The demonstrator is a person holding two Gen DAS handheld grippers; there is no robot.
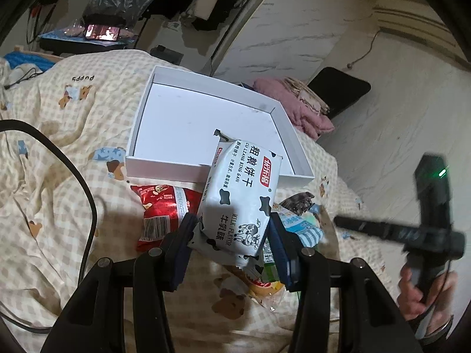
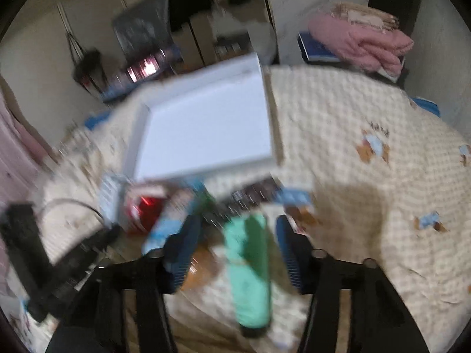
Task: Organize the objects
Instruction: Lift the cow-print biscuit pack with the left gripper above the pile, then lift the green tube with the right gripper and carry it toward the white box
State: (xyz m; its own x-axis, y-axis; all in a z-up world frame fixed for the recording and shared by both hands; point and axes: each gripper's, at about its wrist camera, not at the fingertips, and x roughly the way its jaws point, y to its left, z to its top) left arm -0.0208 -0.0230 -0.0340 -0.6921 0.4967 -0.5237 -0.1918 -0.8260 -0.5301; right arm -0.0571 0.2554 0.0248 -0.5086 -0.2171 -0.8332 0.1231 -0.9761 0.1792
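Milk-flavour biscuit packet [image 1: 240, 203] — clamped in the left gripper [image 1: 232, 235], long axis pointing over the near wall of the white tray [image 1: 160, 170] on the bed. Right gripper [image 2: 235, 235] — blurred, grip on the green pouch [image 2: 250, 273] between its jaws unclear

Checked bedspread [image 1: 73, 111], marble-look wall [image 1: 294, 29], pale floor [image 1: 382, 135], pink blanket [image 1: 291, 103].

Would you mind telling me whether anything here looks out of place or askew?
Yes: the snack packets lie jumbled on the bedspread beside the empty white box, and the milk biscuit pack in the left gripper hangs tilted over the box's near wall.
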